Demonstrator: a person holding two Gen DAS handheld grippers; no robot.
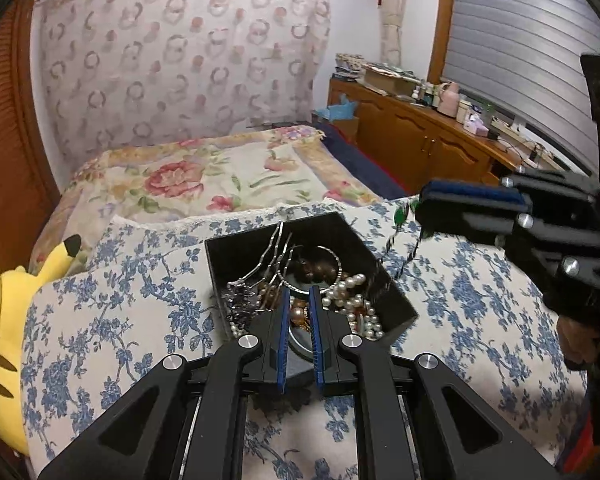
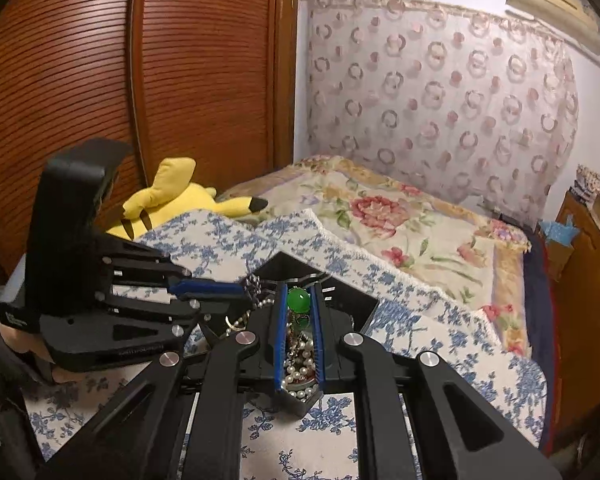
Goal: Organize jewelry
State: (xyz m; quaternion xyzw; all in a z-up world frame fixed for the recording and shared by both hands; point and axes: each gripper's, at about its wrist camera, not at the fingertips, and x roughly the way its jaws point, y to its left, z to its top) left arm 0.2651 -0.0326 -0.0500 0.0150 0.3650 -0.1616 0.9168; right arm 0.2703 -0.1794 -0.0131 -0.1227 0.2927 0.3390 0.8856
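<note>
A black open box (image 1: 256, 244) sits on a blue-flowered cloth (image 1: 120, 300) and holds a tangle of pearls (image 1: 352, 292), bangles and chains. My left gripper (image 1: 300, 290) hovers over the box's near side, jaws nearly together. In the right wrist view a silvery chain piece (image 2: 254, 282) sits at the left gripper's (image 2: 242, 289) tips with a strand hanging below. My right gripper (image 2: 299, 286) is shut on a green bead (image 2: 299, 300). In the left wrist view the right gripper (image 1: 422, 200) is above the box's right corner, with the twisted chain (image 1: 396, 248) dangling toward the box.
A yellow plush toy (image 2: 180, 196) lies at the left beside a brown slatted wardrobe (image 2: 80, 80). A rose-patterned blanket (image 1: 204, 184) covers the bed beyond the cloth. A wooden cabinet (image 1: 420, 132) loaded with bottles and boxes runs along the right wall.
</note>
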